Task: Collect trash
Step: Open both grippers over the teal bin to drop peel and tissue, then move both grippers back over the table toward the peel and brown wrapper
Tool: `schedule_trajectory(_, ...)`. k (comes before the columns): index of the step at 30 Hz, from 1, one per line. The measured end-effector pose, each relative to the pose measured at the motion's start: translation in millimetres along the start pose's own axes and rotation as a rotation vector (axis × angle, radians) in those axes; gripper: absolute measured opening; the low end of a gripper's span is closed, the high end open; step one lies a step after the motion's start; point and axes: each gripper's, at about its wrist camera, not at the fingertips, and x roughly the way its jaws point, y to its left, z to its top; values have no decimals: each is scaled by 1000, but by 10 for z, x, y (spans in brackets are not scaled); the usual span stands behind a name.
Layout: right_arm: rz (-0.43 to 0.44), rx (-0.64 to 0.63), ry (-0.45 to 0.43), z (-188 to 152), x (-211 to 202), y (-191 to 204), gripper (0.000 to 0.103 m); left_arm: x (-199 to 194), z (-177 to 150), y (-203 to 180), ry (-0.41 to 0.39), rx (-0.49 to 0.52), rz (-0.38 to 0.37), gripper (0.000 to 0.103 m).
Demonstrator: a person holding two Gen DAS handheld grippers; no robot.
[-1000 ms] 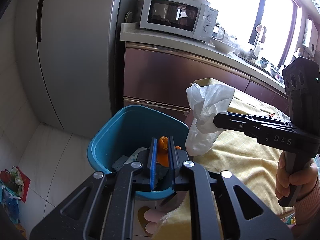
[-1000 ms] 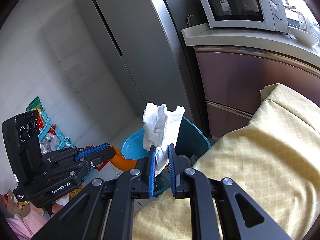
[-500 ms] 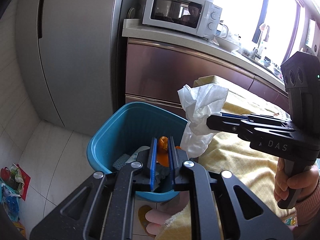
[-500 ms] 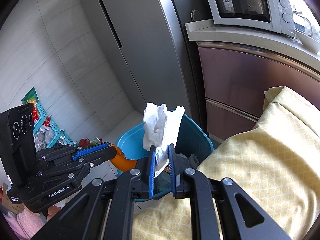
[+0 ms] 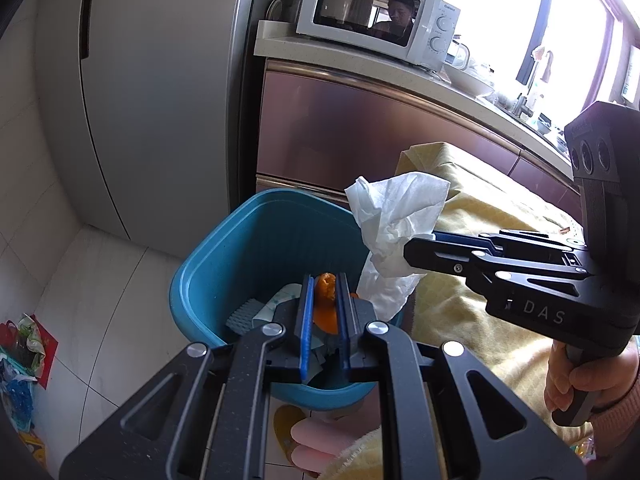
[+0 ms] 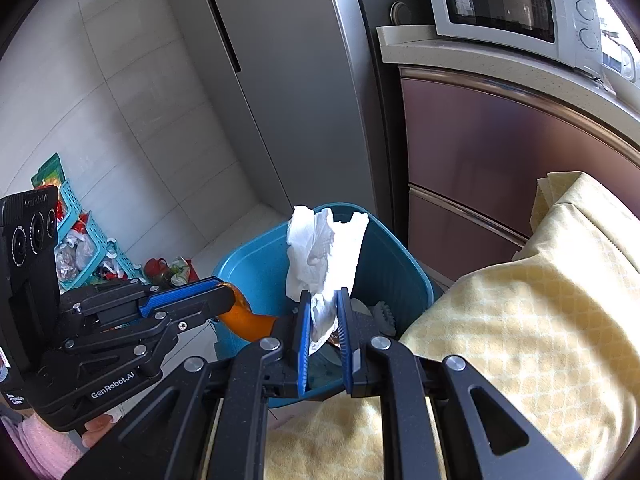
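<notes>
A: The left gripper [image 5: 323,300] has its jaws clamped on an orange peel [image 5: 325,300] over the blue bin [image 5: 208,280]; the right gripper [image 6: 323,320] pinches a white tissue [image 6: 324,248] above the bin's rim.

B: The risk — the tissue is light and could drift onto the yellow cloth [image 6: 520,320] if released off-centre.

A: Writing?

B: "DAS" and "GenRobot.AI" on the grippers; "Galanz", seemingly, on the microwave [image 5: 372,16].

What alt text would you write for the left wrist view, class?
The left gripper pinches an orange peel above a blue bin, while the right gripper beside it holds a crumpled white tissue at the bin's rim.
</notes>
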Motion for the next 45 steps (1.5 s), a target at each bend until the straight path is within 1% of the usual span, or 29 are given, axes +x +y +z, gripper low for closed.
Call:
schedule_trajectory(12, -12, -12, 39, 65, 202, 32, 14, 197, 3, 23, 28, -25, 14, 11)
schedule_trajectory(14, -14, -12, 43, 70, 231, 37, 17, 245, 6, 33, 36, -32, 14, 12)
schedule_trajectory(19, -13, -6, 55, 86, 305, 18, 19, 370, -2, 56, 48, -57, 18, 13)
schedule_trajectory(26, 3, 24, 46, 64, 266, -61, 19, 441, -39, 86, 58, -71, 20, 20)
schedule_trajectory(28, 8, 33, 43, 46, 237, -91, 19, 415, -51, 82, 52, -71, 13, 21)
schedule_trajectory(32, 15, 41, 32, 8, 167, -124, 20, 323, -58, 23, 29, -53, 7, 26)
schedule_trajectory(39, 40, 47, -17, -77, -115, -168, 24, 44, -41, -211, -33, -3, -11, 35)
schedule_trajectory(42, 43, 47, -43, -131, -279, -192, 26, -95, -45, -358, -61, 31, -25, 41)
schedule_trajectory(44, 42, 52, -59, -177, -395, -219, 29, -173, -43, -457, -77, 50, -36, 48)
schedule_trajectory(45, 42, 56, -67, -201, -451, -241, 29, -209, -43, -507, -85, 58, -43, 50)
